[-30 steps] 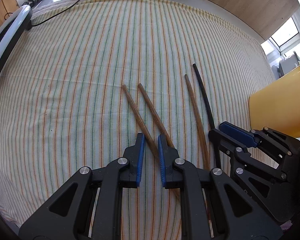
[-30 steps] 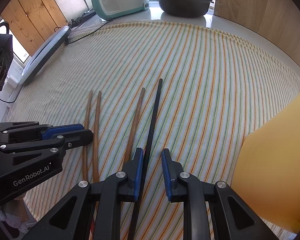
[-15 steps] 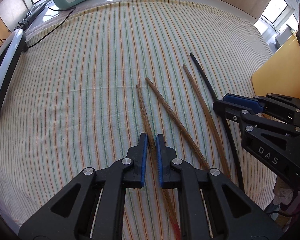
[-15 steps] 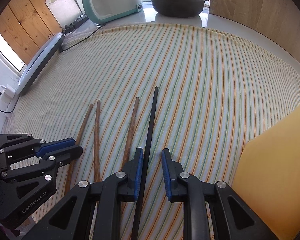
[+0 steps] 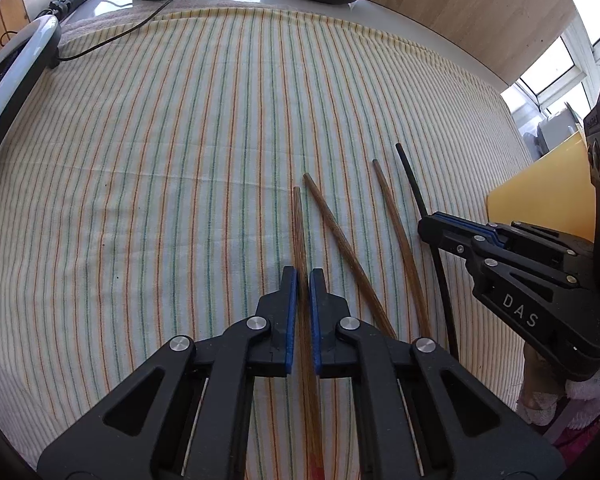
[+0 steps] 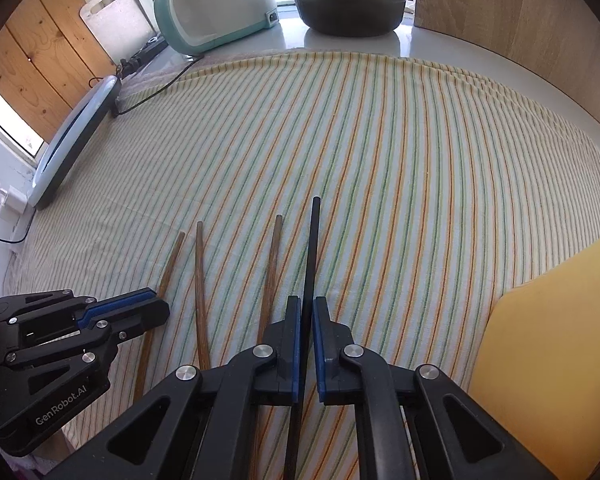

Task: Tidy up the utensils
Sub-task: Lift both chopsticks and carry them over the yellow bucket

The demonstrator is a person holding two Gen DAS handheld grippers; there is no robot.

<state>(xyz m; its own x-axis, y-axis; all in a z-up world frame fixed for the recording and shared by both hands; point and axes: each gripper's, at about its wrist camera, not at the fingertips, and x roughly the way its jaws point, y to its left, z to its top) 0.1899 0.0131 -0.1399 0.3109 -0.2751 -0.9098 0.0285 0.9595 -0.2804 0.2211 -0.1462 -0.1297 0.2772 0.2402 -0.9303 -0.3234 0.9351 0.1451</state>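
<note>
Scene: four chopsticks lie on the striped cloth (image 5: pixel 180 160) that covers the tabletop; three are wooden, one is black.
Landmark: the black chopstick (image 6: pixel 311 264), the rightmost of the four; places below are given from it.
Left gripper (image 5: pixel 304 276): nearly closed around the wooden chopstick farthest left of the black one (image 5: pixel 299 232). The pads look to be touching or almost touching the stick. Whether it is lifted off the cloth, I cannot tell.
Right gripper (image 6: pixel 307 306): nearly closed around the black chopstick, a thin gap showing on either side of it; firm contact cannot be confirmed.
Other sticks: second wooden chopstick (image 5: pixel 346 256) lies angled, its far tip near the held one's tip; third wooden chopstick (image 5: pixel 400 240) lies just left of the black one. Neither is touched.
Yellow board (image 6: pixel 548 352): right of the black chopstick, on the cloth's edge.
Background: pot (image 6: pixel 350 8) and a teal appliance (image 6: pixel 216 12) stand beyond the far end of the black chopstick, off the cloth.
Step in hand (judgement): both grippers are taking hold, one stick each, early in the sorting.
Next move (judgement): finish closing, lift each stick level, then pair wood with wood and set the black one apart. Thin round sticks may roll or pivot in the pads, so grip squarely.
</note>
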